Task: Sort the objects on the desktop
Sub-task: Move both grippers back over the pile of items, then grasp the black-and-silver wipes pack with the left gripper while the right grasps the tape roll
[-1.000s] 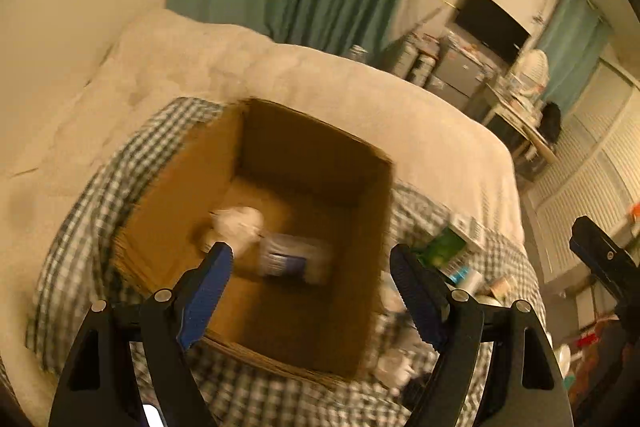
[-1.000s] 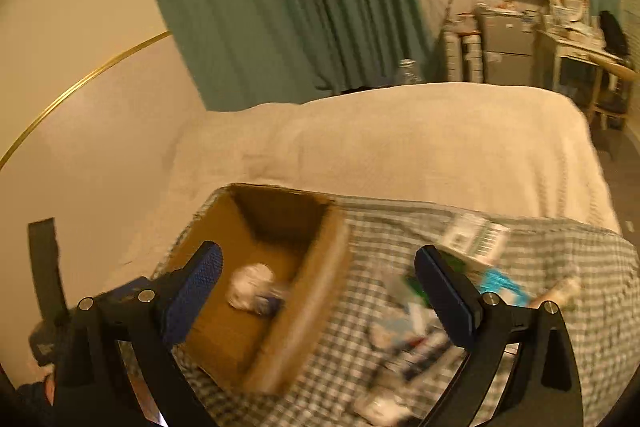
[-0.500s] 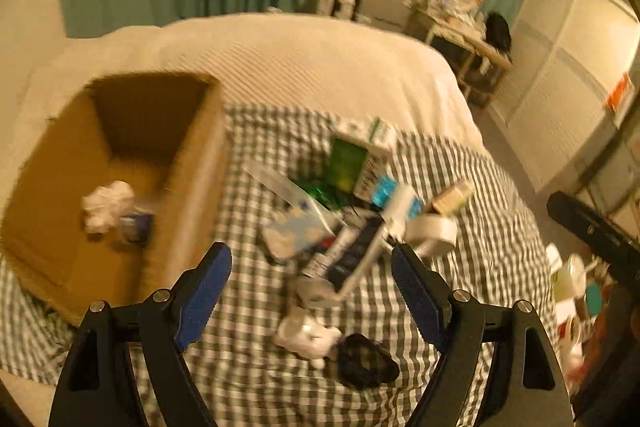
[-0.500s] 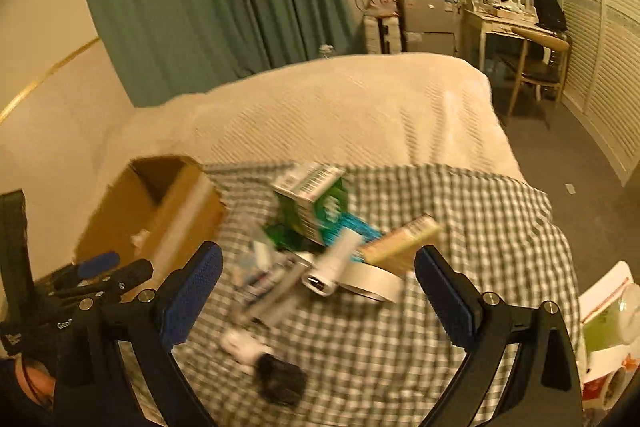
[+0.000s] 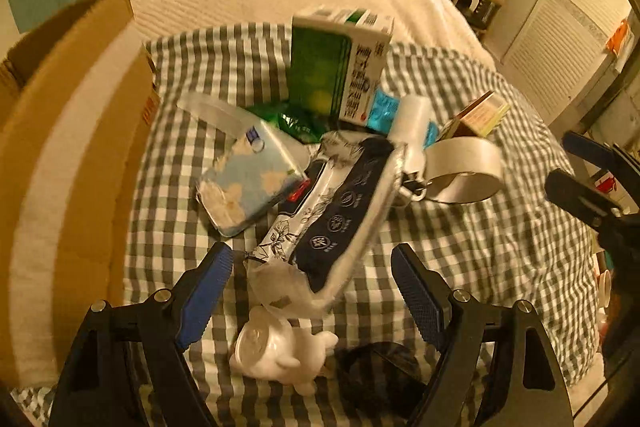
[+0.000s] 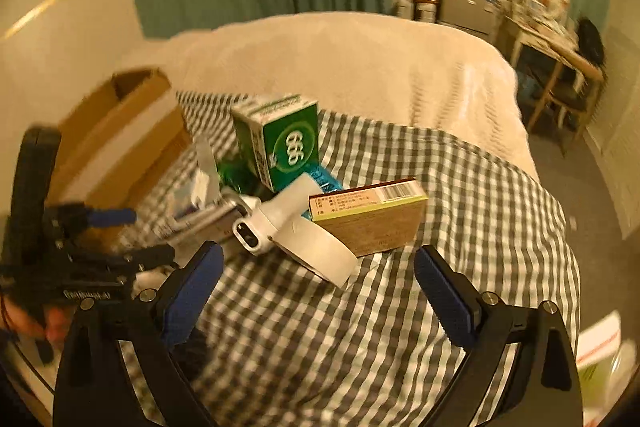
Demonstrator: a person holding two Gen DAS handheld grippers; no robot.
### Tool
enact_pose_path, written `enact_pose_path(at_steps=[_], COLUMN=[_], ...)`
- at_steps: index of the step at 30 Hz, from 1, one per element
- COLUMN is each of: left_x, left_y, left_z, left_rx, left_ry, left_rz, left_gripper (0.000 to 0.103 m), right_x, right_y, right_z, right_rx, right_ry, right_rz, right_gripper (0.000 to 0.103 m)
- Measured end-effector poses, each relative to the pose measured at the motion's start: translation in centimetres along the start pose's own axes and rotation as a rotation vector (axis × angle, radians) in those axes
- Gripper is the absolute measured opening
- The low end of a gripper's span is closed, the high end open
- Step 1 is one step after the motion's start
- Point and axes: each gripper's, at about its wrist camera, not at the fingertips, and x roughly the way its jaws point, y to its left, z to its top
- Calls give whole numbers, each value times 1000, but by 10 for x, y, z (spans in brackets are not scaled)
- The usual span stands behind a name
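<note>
A heap of small things lies on a checked cloth [image 5: 460,239]: a green carton [image 5: 340,67] [image 6: 280,143], a blue tissue pack [image 5: 248,179], a silver and navy pouch [image 5: 332,223], a tape roll [image 5: 464,163] [image 6: 320,247], a brown box [image 6: 372,223], a white figurine [image 5: 280,351]. My left gripper [image 5: 312,287] hangs open just above the pouch's near end and holds nothing. My right gripper [image 6: 316,287] is open too, empty, in front of the tape roll. The cardboard box [image 5: 60,147] [image 6: 120,131] stands at the left.
A dark object [image 5: 376,375] lies by the figurine. The cloth covers part of a cream bed [image 6: 340,59]. Green curtains, a television and a cluttered desk [image 6: 552,39] stand beyond it. The other gripper [image 5: 592,195] shows at the right edge of the left wrist view.
Both grippers have swung away from the cardboard box to the right and come down over the heap. Their jaws have stayed open and nothing was picked up.
</note>
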Motion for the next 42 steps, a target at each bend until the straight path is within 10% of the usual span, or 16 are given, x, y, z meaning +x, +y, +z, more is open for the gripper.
enact_pose_path(at_steps=[11, 21, 26, 36, 42], left_x=[11, -2, -22, -43, -35], left_y=[4, 8, 6, 11, 25], left_z=[0, -1, 0, -6, -1], left_rx=[49, 46, 60, 40, -12], left_ry=[15, 6, -24, -41, -37], left_rz=[-45, -60, -66, -44, -33], left_gripper=[42, 25, 24, 24, 24], right_x=[68, 69, 54, 28, 26], right_y=[7, 16, 18, 36, 28], right_z=[4, -1, -6, -24, -19], right_rx=[-87, -89, -52, -93, -64], right_ry=[113, 184, 203, 227, 176], right_rz=[-16, 20, 37, 38, -2], right_gripper=[70, 48, 17, 17, 61])
